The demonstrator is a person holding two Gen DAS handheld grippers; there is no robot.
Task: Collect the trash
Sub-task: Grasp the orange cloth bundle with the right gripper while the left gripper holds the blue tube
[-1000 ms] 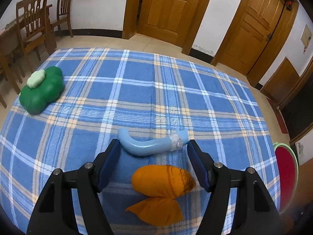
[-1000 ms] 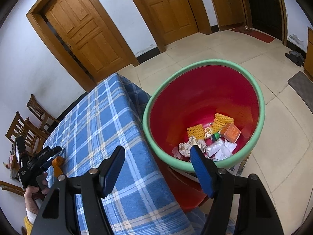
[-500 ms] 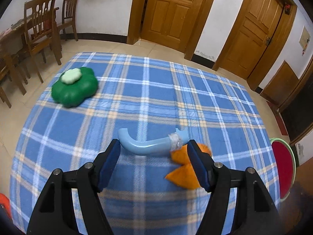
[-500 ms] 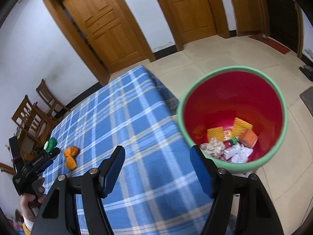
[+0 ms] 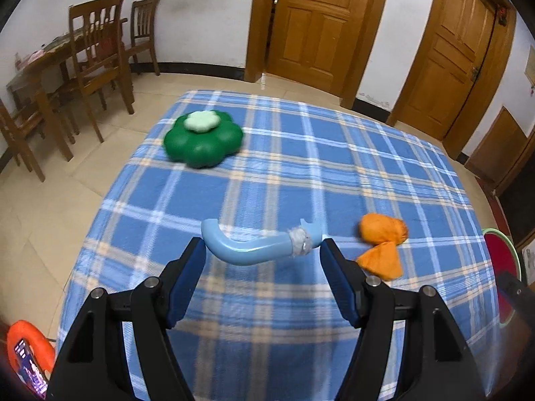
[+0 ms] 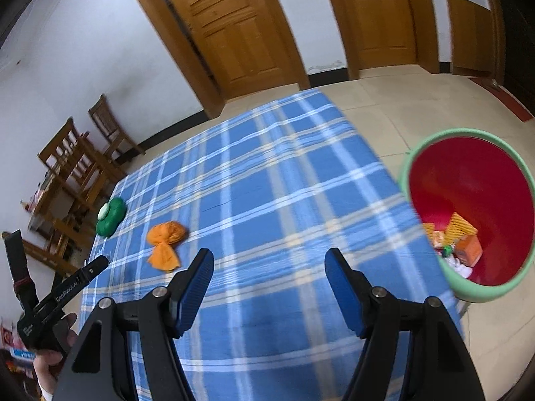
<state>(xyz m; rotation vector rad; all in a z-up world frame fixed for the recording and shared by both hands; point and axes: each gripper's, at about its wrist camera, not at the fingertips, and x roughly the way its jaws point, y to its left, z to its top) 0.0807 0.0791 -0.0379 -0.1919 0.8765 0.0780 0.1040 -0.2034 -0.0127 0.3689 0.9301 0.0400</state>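
Note:
My left gripper (image 5: 262, 254) is shut on a light blue curved plastic piece (image 5: 257, 250), clamped end to end between its widely spread fingers, above the blue plaid tablecloth (image 5: 301, 167). An orange cloth bundle (image 5: 381, 234) lies on the cloth to the right of it. From the right wrist view the same bundle (image 6: 167, 234) sits left of centre, with the left gripper (image 6: 97, 264) beyond it. My right gripper (image 6: 269, 267) is open and empty over the near part of the table. The red bin with a green rim (image 6: 411, 160) stands at the table's right edge, with wrappers inside.
A green flower-shaped cushion (image 5: 204, 140) rests at the table's far left corner. Wooden chairs (image 5: 97, 50) and a table stand by the left wall, wooden doors (image 5: 311, 23) behind. A person's hand (image 6: 50, 357) holds the left gripper. An orange object (image 5: 26, 351) lies on the floor.
The left gripper has pulled back and up with the blue piece, so the orange bundle now lies to its right. The right gripper swung from over the bin to over the table.

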